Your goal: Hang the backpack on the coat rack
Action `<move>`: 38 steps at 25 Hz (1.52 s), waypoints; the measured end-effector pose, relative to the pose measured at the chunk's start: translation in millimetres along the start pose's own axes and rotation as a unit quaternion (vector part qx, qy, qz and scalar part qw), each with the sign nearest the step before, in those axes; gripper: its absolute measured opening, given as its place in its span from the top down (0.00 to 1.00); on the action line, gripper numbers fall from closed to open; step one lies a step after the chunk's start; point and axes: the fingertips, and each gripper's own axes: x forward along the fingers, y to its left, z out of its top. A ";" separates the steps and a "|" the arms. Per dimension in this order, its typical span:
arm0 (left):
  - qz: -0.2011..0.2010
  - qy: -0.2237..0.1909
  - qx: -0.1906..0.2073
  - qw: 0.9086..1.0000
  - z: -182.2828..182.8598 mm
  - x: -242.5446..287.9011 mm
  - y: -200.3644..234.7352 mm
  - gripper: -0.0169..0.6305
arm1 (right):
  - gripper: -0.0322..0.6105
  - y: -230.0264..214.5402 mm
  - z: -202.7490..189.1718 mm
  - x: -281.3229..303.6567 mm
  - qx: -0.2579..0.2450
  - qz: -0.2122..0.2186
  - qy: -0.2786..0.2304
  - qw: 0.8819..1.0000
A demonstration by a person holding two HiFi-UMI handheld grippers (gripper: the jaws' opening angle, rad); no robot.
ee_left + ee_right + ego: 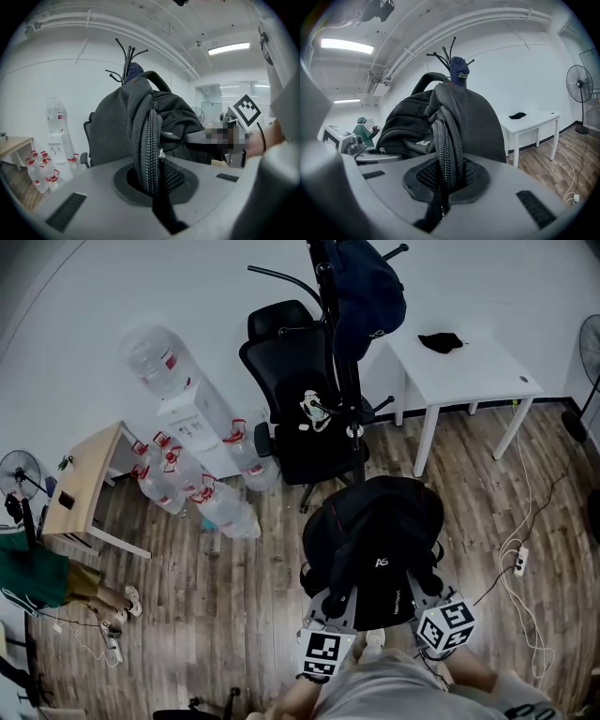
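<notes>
A black backpack (375,545) hangs between my two grippers, raised off the wooden floor. My left gripper (336,604) is shut on one padded shoulder strap (147,145); the right gripper (422,596) is shut on the other strap (449,154). In the left gripper view the jaws (150,180) pinch the strap with the pack's body (112,126) behind it. In the right gripper view the gripper (443,183) does the same. The black coat rack (330,324) stands ahead, past the pack, with a dark blue cap and bag (370,292) on its hooks (450,51).
A black office chair (300,399) stands just in front of the rack. A white table (469,367) is to the right, and a water dispenser with several bottles (192,479) to the left. Cables and a power strip (520,561) lie on the floor at right. A person in green (37,577) sits far left.
</notes>
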 end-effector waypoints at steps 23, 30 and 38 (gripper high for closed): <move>-0.028 0.027 0.004 0.999 -62.3 143.4 106.4 0.95 | 0.90 -73.0 -42.5 158.4 0.012 -0.032 0.029 0.999; -0.024 0.016 -0.007 1.000 -77.4 188.5 135.7 0.95 | 0.90 -98.4 -52.7 205.8 0.018 -0.040 0.020 0.999; -0.032 0.019 -0.010 0.999 -91.7 216.7 159.2 0.95 | 0.90 -111.8 -60.3 240.1 0.033 -0.040 0.021 0.998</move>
